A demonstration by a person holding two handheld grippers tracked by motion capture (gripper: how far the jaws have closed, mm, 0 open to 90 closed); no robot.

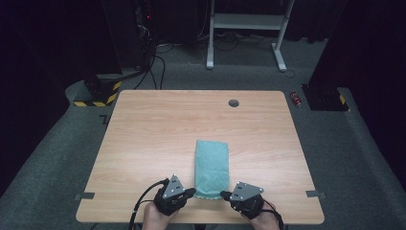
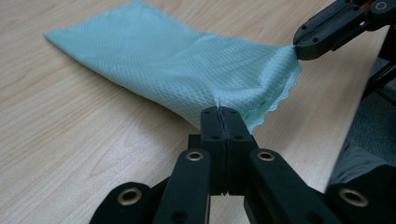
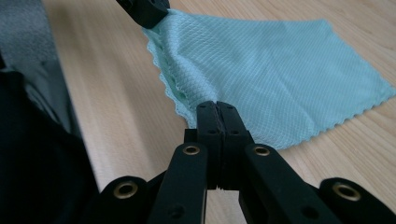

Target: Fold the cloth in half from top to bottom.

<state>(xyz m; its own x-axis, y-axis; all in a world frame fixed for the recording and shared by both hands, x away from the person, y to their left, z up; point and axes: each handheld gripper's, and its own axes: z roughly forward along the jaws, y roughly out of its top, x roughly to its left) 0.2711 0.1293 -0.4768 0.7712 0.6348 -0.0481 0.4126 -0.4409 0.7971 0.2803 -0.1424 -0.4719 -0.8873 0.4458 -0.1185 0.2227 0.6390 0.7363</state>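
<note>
Jaws of both tools are pressed together on fabric: the left gripper point(image 2: 222, 112) pinches one near corner of the single pale green, diamond-quilted cloth with a scalloped edge point(image 2: 187, 65), and the right gripper point(image 3: 217, 106) pinches the other near corner of the same cloth point(image 3: 261, 65). In each gripper view the pads meet flat with only the thin fabric between them, and the other gripper's black tip shows at the far corner. From the high view the cloth point(image 1: 212, 167) lies folded into a narrow rectangle close to the near edge of the light wooden table point(image 1: 153, 134), its long side running away from the person, with the left gripper point(image 1: 191, 192) and right gripper point(image 1: 224, 194) at its two near corners. Two hands grasp the two grippers at the near edge. One round grey grommet point(image 1: 233, 103) sits near the far edge, well apart from the cloth. No writing can be read anywhere.
</note>
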